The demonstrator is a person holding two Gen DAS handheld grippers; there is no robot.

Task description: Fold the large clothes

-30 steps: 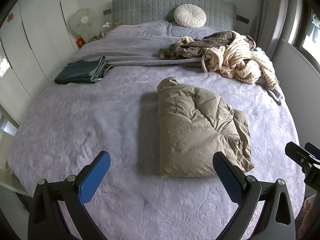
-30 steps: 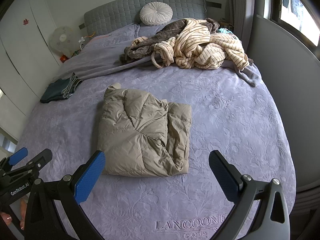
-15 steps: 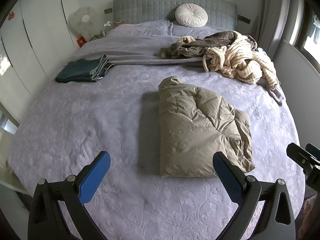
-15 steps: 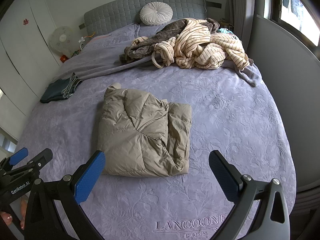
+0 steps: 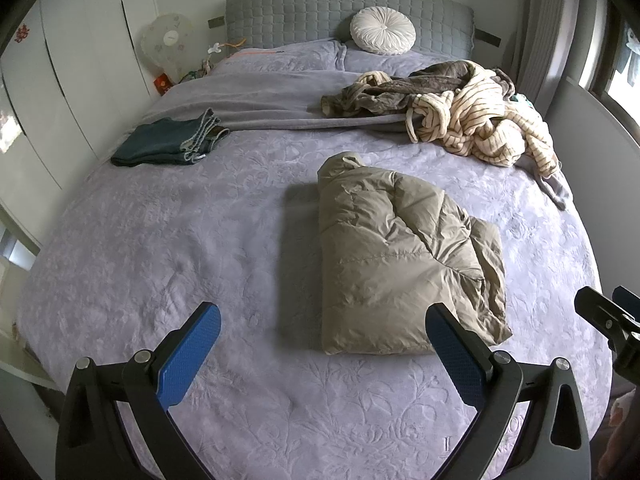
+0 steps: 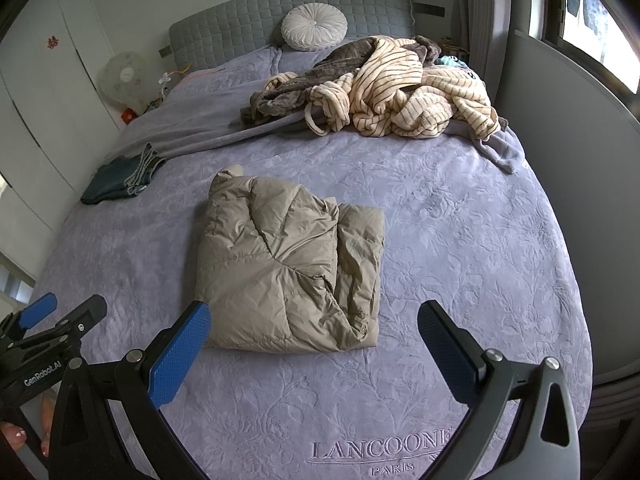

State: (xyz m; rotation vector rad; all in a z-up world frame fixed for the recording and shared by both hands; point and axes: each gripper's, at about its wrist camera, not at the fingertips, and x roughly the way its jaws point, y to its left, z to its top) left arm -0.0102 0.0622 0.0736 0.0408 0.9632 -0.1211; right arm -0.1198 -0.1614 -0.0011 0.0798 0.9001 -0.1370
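From the left wrist view, I log: left claw [image 5: 322,354] spread wide, nothing between its blue pads, held above the near part of the bed [image 5: 140,264]. Item one, khaki puffer jacket [image 5: 404,264], folded into a thick block, lies mid-bed, just beyond the right-hand pad. Item two, folded jeans [image 5: 168,143], far left, well apart. Item three, striped robe heap [image 5: 476,124], unfolded, far right near the headboard. The right claw's tip shows at the frame's right edge.

Risk, as I judge it: the padded jacket is springy and slick; if bumped or lifted by one layer, the top flap may slide and the block puff open.

From the right wrist view, I log: right claw [image 6: 314,350] equally wide, empty, the jacket [image 6: 288,264] just beyond its left-hand pad. The robe heap [image 6: 400,92] lies tangled with a darker brown garment [image 6: 280,98], a grey sleeve trailing towards the bed's right edge.

Risk: reaching for the heap, I may pinch two garments together, or drag the bedcover with them. A low pass over the jacket could snag it.
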